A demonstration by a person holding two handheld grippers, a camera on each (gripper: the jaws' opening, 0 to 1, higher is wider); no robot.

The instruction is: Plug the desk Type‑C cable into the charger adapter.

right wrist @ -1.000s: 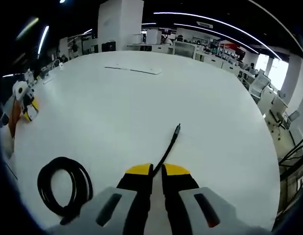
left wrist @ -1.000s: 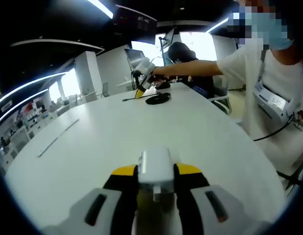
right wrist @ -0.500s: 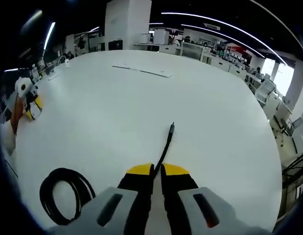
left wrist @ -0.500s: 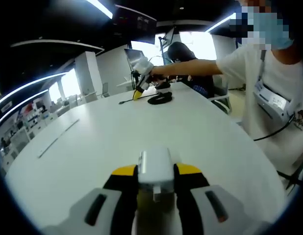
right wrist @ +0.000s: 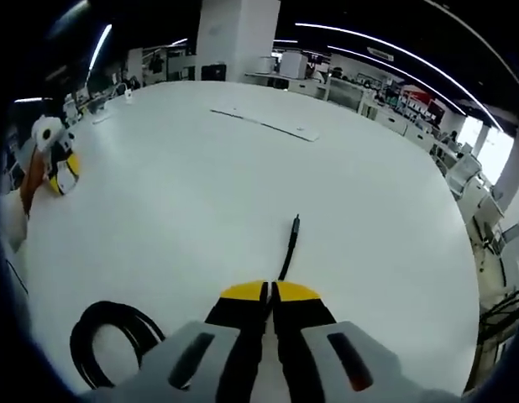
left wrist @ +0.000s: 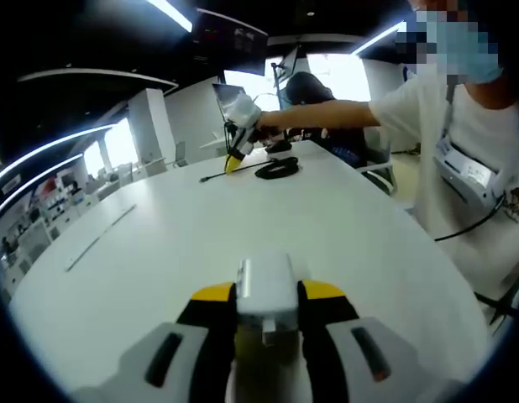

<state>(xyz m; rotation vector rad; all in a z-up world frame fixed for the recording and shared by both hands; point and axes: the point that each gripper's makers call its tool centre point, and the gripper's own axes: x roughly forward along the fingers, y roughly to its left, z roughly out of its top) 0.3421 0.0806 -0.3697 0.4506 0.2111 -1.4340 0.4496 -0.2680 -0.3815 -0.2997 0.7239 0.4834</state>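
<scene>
Left gripper (left wrist: pixel 268 295): clamped on white charger adapter (left wrist: pixel 265 290), low over near edge of bench (left wrist: pixel 159 243).
Right gripper (right wrist: pixel 269 291): pinched narrow on black Type-C cable (right wrist: pixel 287 249), plug end free, pointing across bench toward far edge.
Cable coil (right wrist: pixel 112 340): on bench just left of right gripper.
Around: thin flat strip (right wrist: pixel 264 124) near far edge.
Open room: wide bare bench between grippers.

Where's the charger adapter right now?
In the left gripper view, the white charger adapter sits low and central, clamped in the left tongs above the white table.
</scene>
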